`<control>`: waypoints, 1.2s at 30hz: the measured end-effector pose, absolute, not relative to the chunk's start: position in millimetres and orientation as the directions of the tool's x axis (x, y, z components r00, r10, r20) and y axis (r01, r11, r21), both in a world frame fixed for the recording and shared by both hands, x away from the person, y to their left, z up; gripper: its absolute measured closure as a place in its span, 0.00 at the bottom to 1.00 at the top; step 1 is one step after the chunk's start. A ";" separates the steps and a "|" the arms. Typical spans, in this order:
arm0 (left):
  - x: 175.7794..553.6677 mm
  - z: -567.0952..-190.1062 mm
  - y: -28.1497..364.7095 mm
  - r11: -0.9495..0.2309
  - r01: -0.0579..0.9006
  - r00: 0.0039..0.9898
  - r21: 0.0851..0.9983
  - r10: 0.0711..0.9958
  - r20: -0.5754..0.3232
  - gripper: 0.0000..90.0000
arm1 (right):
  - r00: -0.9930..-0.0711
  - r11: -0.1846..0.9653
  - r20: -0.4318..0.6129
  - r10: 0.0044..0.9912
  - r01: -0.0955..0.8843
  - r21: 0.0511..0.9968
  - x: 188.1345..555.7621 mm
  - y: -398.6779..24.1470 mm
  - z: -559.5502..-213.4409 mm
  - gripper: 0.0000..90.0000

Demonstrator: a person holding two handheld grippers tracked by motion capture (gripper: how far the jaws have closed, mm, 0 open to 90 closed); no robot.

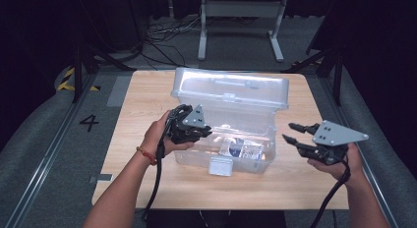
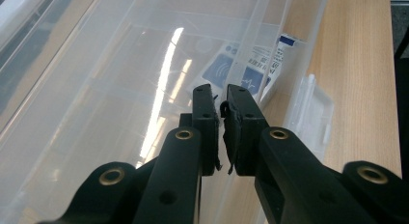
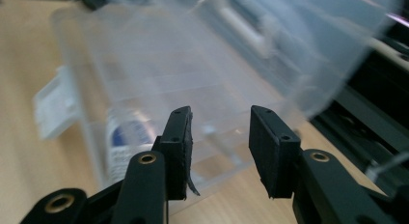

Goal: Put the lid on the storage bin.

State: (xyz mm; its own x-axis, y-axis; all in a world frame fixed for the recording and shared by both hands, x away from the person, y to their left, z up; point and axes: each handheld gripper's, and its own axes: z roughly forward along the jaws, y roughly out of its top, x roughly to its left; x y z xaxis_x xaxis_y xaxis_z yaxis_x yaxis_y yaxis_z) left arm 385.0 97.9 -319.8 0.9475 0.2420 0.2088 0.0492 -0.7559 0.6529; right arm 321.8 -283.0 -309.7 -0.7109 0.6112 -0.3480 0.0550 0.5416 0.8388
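Observation:
A clear plastic box [image 1: 246, 121] stands on the wooden table [image 1: 147, 90] with its lid [image 1: 231, 85] swung up at the back. Inside lies a white and blue packet [image 1: 241, 149]. My left gripper [image 1: 209, 132] is at the box's left front corner. In the left gripper view this gripper [image 2: 220, 96] is shut on the thin box wall [image 2: 270, 31], with the packet [image 2: 241, 69] beyond. My right gripper [image 1: 288, 131] hangs to the right of the box, open, apart from it. In the right gripper view its jaws [image 3: 219, 113] hold nothing and face the box [image 3: 159, 64].
A white latch flap [image 1: 220, 165] hangs from the box's front wall. Bare table lies right of the box and along the front edge. A grey metal frame [image 1: 241, 12] stands on the floor behind the table, with cables beside it.

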 end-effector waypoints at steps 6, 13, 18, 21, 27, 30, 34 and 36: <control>382.6 -322.7 97.8 -0.753 0.057 0.949 0.656 0.246 0.199 0.92 | -0.623 0.439 -0.280 0.730 0.114 0.891 337.4 -291.1 -304.5 0.57; 378.2 -332.3 90.1 -0.797 0.057 0.933 0.602 0.257 0.252 0.95 | -0.649 0.470 -0.291 0.703 0.117 0.875 343.9 -280.0 -310.0 0.57; 380.5 -331.6 98.5 -0.729 0.084 0.934 0.680 0.295 0.200 0.99 | -0.683 0.487 -0.277 0.676 0.132 0.863 342.3 -270.9 -319.9 0.58; 378.8 -337.0 100.4 -0.717 0.094 0.930 0.690 0.311 0.197 0.99 | -0.683 0.487 -0.274 0.677 0.137 0.862 342.6 -269.2 -322.4 0.58; 378.4 -335.7 99.2 -0.728 0.082 0.927 0.681 0.307 0.217 0.98 | -0.718 0.510 -0.271 0.641 0.135 0.850 334.3 -269.1 -329.0 0.53; 377.8 -335.9 99.3 -0.727 0.085 0.926 0.681 0.310 0.216 0.98 | -0.730 0.524 -0.258 0.633 0.159 0.837 332.4 -269.9 -338.3 0.49; 377.6 -336.8 99.7 -0.721 0.083 0.925 0.688 0.313 0.216 0.98 | -0.693 0.546 -0.278 0.666 0.197 0.814 341.8 -266.9 -348.9 0.47; 377.0 -337.0 100.0 -0.720 0.084 0.925 0.689 0.313 0.214 0.98 | -0.675 0.528 -0.267 0.688 0.213 0.822 346.9 -267.8 -351.9 0.49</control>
